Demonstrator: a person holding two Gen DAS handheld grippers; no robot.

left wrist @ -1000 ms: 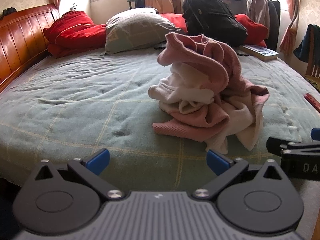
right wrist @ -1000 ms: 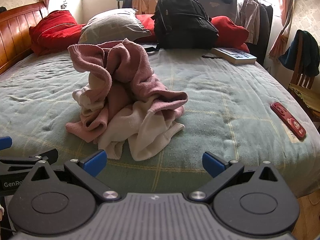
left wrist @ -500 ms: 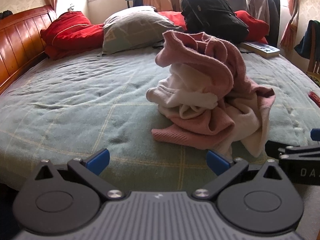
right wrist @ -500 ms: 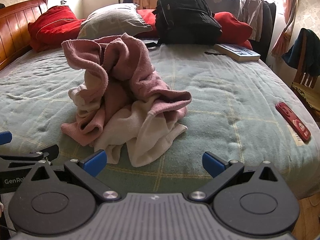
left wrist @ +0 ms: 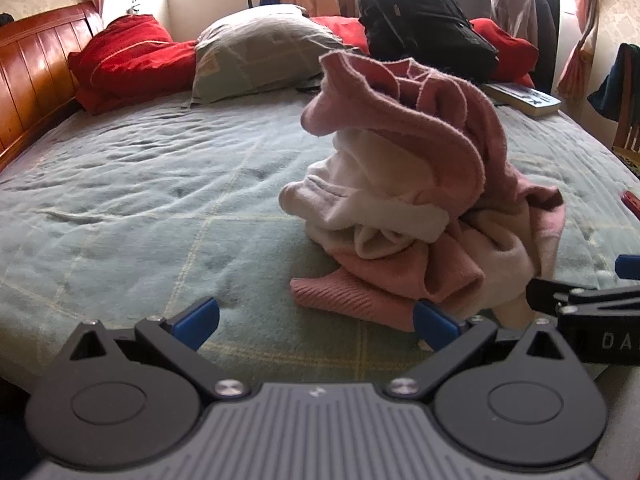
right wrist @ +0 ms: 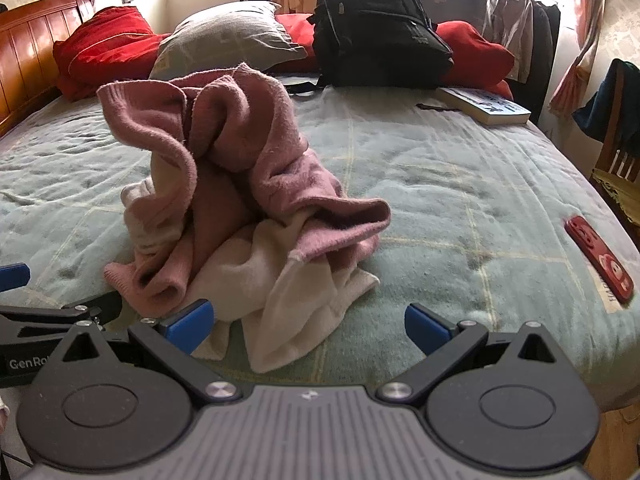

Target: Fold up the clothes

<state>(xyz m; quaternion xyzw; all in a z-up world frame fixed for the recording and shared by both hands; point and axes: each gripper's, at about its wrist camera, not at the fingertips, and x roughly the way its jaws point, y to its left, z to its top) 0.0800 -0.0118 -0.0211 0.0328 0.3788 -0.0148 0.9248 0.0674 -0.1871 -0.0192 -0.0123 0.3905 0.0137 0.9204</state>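
Nearer garment heap (right wrist: 240,208); "GenRo" lettering (right wrist: 28,363)

Left gripper (left wrist: 316,322): my jaws are spread wide, blue pads (left wrist: 196,317) well apart, nothing between them.
Right gripper (right wrist: 307,322): jaws spread just as wide, gripping nothing.
Pose: I hold both low, level, side by side, pointing forward; each shows at the edge of the other's view.
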